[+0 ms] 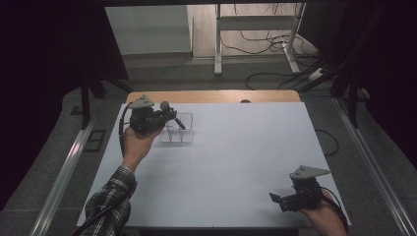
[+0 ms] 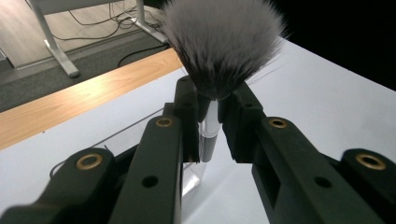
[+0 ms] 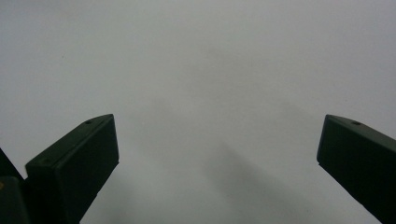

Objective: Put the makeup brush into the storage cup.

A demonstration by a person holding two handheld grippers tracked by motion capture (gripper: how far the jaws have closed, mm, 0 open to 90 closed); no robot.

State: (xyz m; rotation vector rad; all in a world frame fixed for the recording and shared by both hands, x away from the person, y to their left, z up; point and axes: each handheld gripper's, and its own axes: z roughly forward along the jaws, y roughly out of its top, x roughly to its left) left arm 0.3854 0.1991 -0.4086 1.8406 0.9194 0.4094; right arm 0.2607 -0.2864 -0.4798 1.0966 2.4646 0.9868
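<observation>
In the left gripper view a fluffy grey-bristled makeup brush (image 2: 219, 51) is clamped by the left hand-held gripper (image 2: 208, 112) above the clear plastic organiser (image 1: 178, 129) on the white bench (image 1: 236, 162), placement judged pending, while the right hand-held gripper (image 3: 217, 154) is held apart, empty

We note a white sheet (image 1: 236, 162) covering the wooden bench (image 1: 216, 96); beyond it, a white frame's legs (image 1: 217, 49) and loose cables (image 1: 265, 44) on the floor.

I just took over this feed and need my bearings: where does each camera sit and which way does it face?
High view: above the near table edge, looking forward and down; both forearms, left hand-held gripper, right hand-held gripper.
Left gripper view: along its jaws, shut on the brush.
Right gripper view: down at the white table, jaws open.
Shared: the brush and clear container.
</observation>
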